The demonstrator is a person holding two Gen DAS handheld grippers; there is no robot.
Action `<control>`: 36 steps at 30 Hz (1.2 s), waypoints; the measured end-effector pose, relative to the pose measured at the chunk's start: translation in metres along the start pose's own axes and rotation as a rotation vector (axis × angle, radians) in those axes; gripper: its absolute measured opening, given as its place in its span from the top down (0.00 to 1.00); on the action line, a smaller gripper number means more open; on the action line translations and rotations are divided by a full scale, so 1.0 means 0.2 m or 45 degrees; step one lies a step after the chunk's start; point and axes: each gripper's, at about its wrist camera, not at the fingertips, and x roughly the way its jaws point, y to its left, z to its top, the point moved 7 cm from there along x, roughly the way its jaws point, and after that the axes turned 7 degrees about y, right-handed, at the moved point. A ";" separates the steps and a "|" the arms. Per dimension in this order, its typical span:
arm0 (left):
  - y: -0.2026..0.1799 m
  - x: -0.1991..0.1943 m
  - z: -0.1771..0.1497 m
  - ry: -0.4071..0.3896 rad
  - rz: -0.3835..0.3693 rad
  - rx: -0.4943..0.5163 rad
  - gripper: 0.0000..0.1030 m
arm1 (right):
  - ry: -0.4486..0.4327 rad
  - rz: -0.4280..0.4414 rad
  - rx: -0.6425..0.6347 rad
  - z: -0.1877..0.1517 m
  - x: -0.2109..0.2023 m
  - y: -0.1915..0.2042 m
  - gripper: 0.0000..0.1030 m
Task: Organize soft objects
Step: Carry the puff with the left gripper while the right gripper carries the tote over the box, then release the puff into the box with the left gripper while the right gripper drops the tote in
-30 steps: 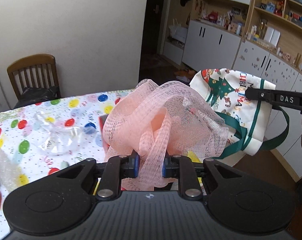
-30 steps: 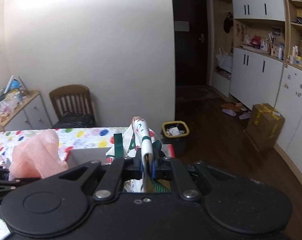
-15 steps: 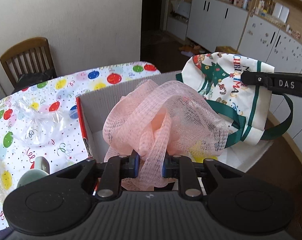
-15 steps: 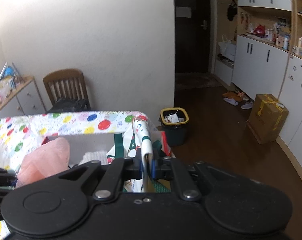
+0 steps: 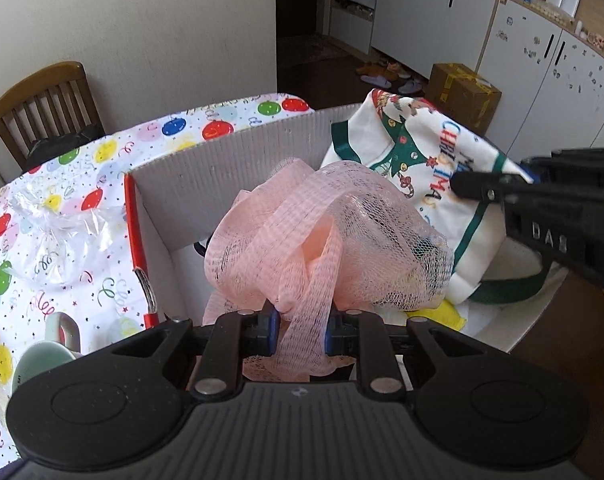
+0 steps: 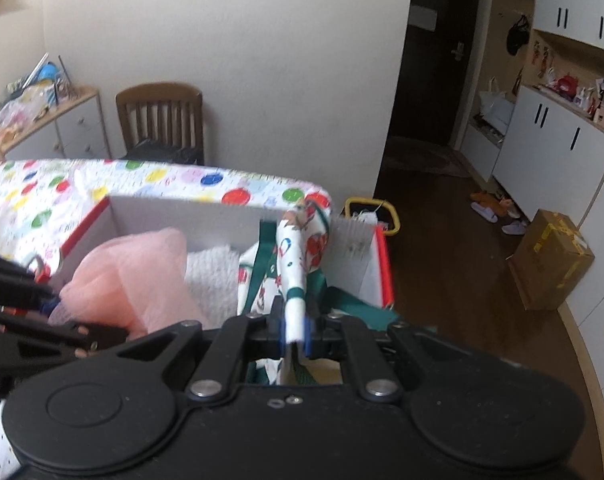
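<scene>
My left gripper point(image 5: 300, 330) is shut on a pink mesh bath pouf point(image 5: 321, 240) and holds it over the open white cardboard box point(image 5: 230, 152). The pouf also shows in the right wrist view point(image 6: 138, 276). My right gripper point(image 6: 296, 336) is shut on a white Christmas tote bag point(image 6: 298, 248) with green straps, held over the right half of the box point(image 6: 190, 212). The bag point(image 5: 417, 160) and the right gripper point(image 5: 513, 188) show to the right in the left wrist view. A white towel point(image 6: 214, 280) and something yellow point(image 5: 437, 316) lie in the box.
The box stands on a table with a balloon-print cloth point(image 5: 82, 168). A crumpled clear plastic bag point(image 5: 58, 236) and a pale green mug point(image 5: 42, 356) lie left of the box. A wooden chair point(image 6: 160, 120), a yellow bin point(image 6: 371, 212) and a brown carton point(image 6: 549, 260) stand beyond.
Both grippers have moved forward and down over the box, carrying the pouf and the tote bag. The box interior has come into view below them.
</scene>
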 end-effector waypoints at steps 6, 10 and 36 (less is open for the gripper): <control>-0.01 0.03 -0.03 0.035 -0.028 0.001 0.81 | 0.045 0.028 0.000 -0.07 0.00 0.02 0.93; -0.03 0.06 -0.05 0.075 -0.048 0.017 0.81 | 0.054 0.023 0.011 -0.08 0.00 0.01 0.93; -0.04 -0.12 -0.11 0.004 -0.026 -0.025 0.36 | 0.023 0.151 0.104 -0.15 -0.22 -0.03 0.54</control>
